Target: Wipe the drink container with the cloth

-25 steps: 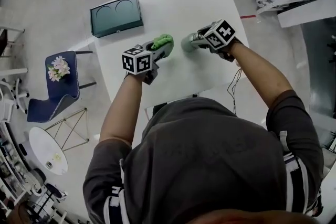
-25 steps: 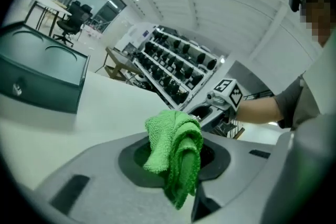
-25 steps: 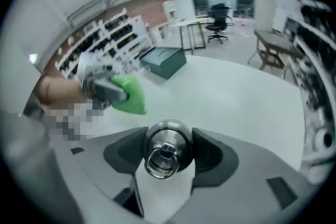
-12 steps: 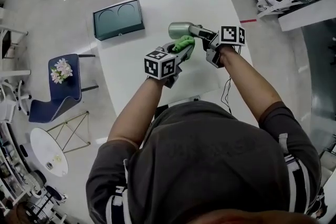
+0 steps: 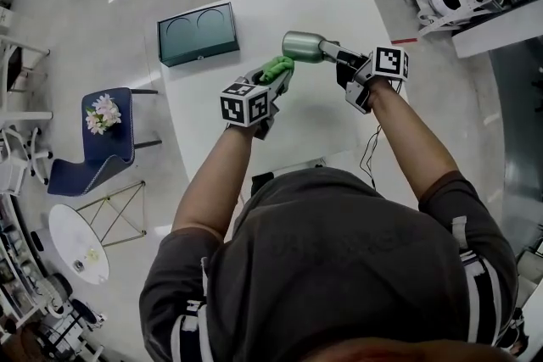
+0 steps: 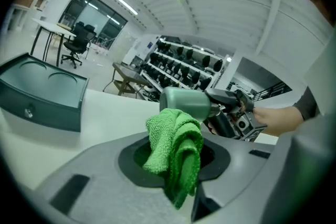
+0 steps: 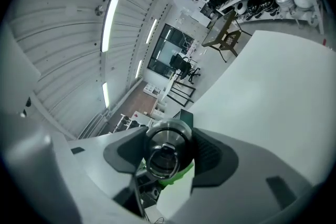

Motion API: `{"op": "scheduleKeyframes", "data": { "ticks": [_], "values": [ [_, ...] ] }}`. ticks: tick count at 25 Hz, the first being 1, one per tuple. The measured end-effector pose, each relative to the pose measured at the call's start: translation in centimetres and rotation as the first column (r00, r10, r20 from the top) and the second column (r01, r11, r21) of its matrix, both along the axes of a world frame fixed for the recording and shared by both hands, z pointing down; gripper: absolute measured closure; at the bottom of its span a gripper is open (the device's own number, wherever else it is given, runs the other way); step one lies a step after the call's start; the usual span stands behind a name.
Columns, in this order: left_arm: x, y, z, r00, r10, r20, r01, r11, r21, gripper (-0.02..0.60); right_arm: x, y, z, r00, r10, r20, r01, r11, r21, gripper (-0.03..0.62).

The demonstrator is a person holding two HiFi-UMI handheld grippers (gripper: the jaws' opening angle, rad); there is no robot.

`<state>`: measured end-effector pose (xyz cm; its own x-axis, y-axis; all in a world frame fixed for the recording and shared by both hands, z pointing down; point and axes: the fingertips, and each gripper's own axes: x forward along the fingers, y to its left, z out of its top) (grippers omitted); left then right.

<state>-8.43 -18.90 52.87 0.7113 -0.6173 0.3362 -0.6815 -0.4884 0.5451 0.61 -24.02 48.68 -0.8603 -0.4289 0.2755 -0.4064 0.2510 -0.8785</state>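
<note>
the right gripper (image 5: 346, 61) pinches the metal drink container (image 5: 303, 47) at its neck, holding it sideways above the white table (image 5: 331, 4), base toward nine o'clock. the left gripper (image 5: 273, 79) is clamped on the green cloth (image 5: 274, 67), bunched against the container's base at its seven o'clock. a dark green box (image 5: 198, 33) lies at ten o'clock.

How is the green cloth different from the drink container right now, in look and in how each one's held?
The cloth is bright green, soft and bunched; the drink container is dull metallic, rigid and cylindrical. The cloth hangs pinched in the left gripper, while the drink container lies sideways, clamped in the right gripper. Both are held up over the white table, close together.
</note>
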Motion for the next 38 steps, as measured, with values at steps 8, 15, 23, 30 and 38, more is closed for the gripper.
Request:
{"op": "scheduleKeyframes", "data": {
  "ticks": [8, 15, 23, 30, 38],
  "values": [
    [2.4, 1.3, 0.6, 0.993, 0.061, -0.099, -0.068, 0.995, -0.068, 0.488, -1.4, -0.4, -1.8, 0.998, 0.009, 0.058, -0.011, 1.0, 0.026, 0.345],
    [4.2, -1.0, 0.1, 0.971, -0.027, -0.236, 0.01, 0.998, -0.069, 0.488, -4.0, 0.3, -2.2, 0.995, -0.063, 0.072, 0.06, 0.998, 0.034, 0.345],
    [-3.9, -3.4, 0.9, 0.933, -0.225, -0.282, 0.205, 0.974, -0.097, 0.489, -2.9, 0.3, -3.2, 0.993, -0.073, 0.091, 0.067, 0.995, 0.067, 0.345],
    [-7.5, -3.5, -2.5, 0.912, -0.214, -0.349, 0.221, 0.975, -0.022, 0.489, -1.8, 0.0, -1.5, 0.995, -0.071, -0.071, 0.078, 0.992, 0.097, 0.345],
    [-0.5, -2.4, -6.3, 0.994, 0.07, -0.084, -0.068, 0.997, 0.028, 0.488, -3.6, 0.5, 1.1, 0.922, -0.161, -0.351, 0.224, 0.964, 0.146, 0.345]
  ]
}}
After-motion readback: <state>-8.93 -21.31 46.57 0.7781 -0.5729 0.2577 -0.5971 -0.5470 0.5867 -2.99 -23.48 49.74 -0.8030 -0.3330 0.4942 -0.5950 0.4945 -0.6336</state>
